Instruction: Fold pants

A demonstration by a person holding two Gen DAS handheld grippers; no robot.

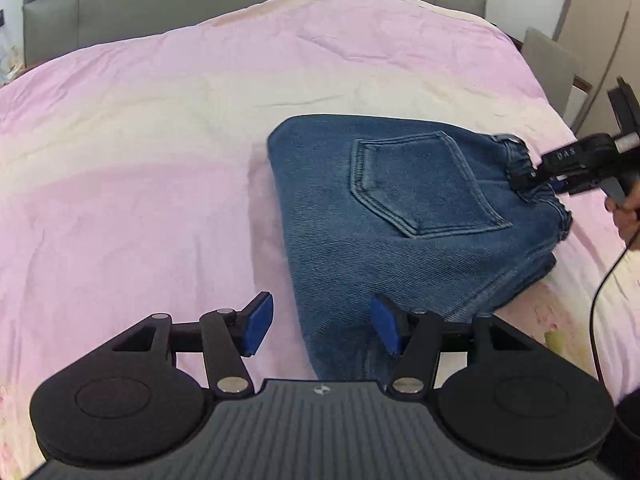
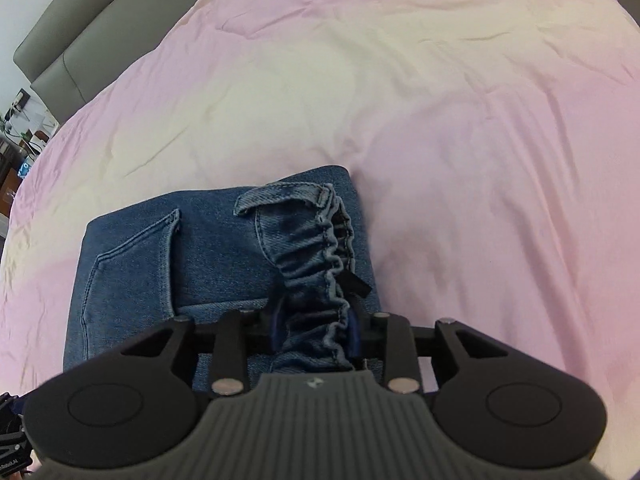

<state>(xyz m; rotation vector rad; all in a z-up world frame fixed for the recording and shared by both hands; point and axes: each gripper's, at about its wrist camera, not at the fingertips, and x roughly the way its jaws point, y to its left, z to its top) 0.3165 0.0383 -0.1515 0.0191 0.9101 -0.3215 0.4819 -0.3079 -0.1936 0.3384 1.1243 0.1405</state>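
Left wrist view, pants: the folded blue denim pants point(image 1: 404, 216) lie on the pink bed sheet point(image 1: 140, 160), a compact stack with a back pocket point(image 1: 416, 184) facing up.
Left wrist view, left gripper: the black left gripper point(image 1: 322, 326) with blue pads hovers at the near edge of the pants, released, gripping nothing; one pad is over denim, the other over bare sheet beside the pants.
Left wrist view, right gripper: the black right gripper point(image 1: 532, 178) sits on the gathered elastic waistband point(image 1: 516, 152) at the far right corner of the pants.
Right wrist view, right gripper: the right gripper point(image 2: 314, 330) straddles the ruffled waistband point(image 2: 320, 264), which bunches between its blue pads; whether they press it I cannot tell.
Right wrist view, purpose: probably laying the waistband end down on the stack to finish the fold.
Right wrist view, surroundings: the grey padded headboard point(image 2: 68, 52) lies well beyond the pants.
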